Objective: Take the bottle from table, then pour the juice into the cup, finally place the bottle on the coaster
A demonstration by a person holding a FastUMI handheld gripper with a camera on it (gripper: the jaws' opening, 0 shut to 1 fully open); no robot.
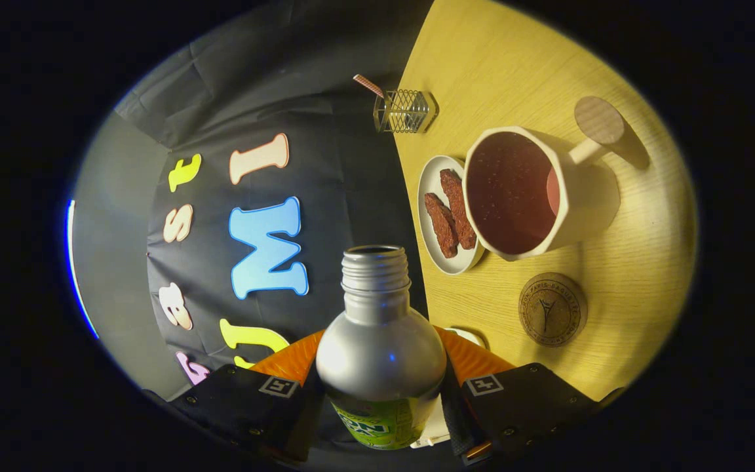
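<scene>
Clamped between both fingers at the bottom centre of the frame: the silver bottle (381, 347), cap off, neck aimed up the frame and the whole view rolled sideways, with the gripper (381, 410) squeezing its labelled body. Right of centre, on the wooden table (639, 262), the white cup (535, 193) showing dark liquid inside, so pouring judged done or nearly done. Left to do: setting the bottle on the round cork coaster (552, 309), bare at lower right, just below the cup.

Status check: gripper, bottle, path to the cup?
Gripper shut on bottle, cap off, tilted. Cup beyond, reddish inside. Coaster bare. Snack dish beside cup.
</scene>
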